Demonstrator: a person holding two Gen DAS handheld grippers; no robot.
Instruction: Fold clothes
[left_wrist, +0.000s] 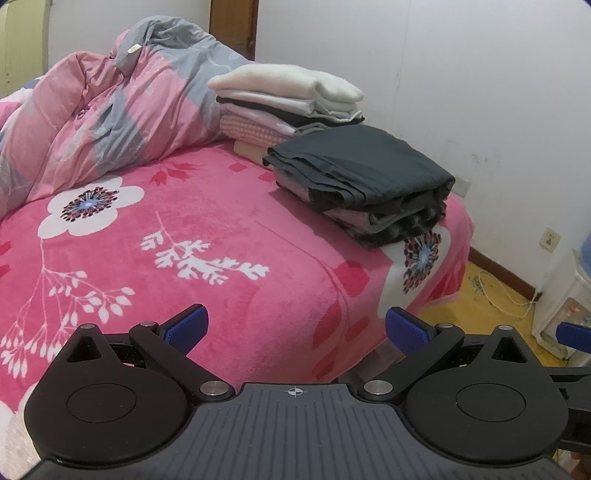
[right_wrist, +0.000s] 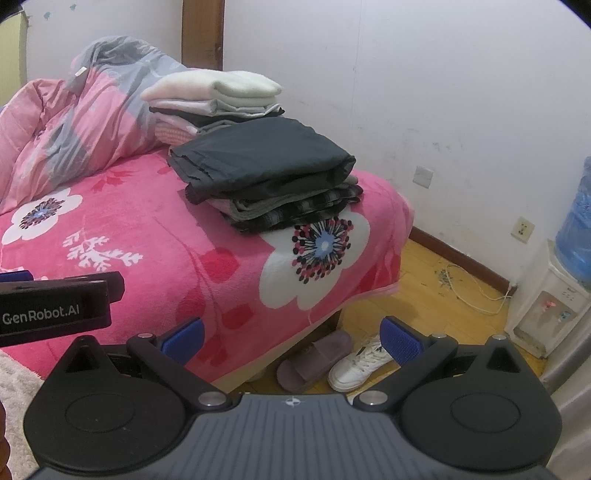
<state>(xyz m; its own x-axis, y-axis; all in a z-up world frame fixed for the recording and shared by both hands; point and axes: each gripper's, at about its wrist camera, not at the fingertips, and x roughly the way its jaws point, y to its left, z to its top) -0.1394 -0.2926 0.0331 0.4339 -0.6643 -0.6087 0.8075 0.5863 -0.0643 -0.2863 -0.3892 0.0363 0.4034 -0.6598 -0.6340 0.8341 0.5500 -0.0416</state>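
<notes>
the only readable text is "genrobot.ai", printed in pale letters on the black side of the left gripper (right_wrist: 55, 312), which shows at the left edge of the right wrist view. the first letter is written as a stylised g.

a small crosshair sign, a circle cut by a cross, stands at the front middle of the grey ribbed body of the left gripper (left_wrist: 294, 391) in the left wrist view, and the same sign stands on the right gripper (right_wrist: 291, 401) in the right wrist view.

the white tag (left_wrist: 133, 49) on the quilt (left_wrist: 92, 110) is too small to read.
</notes>
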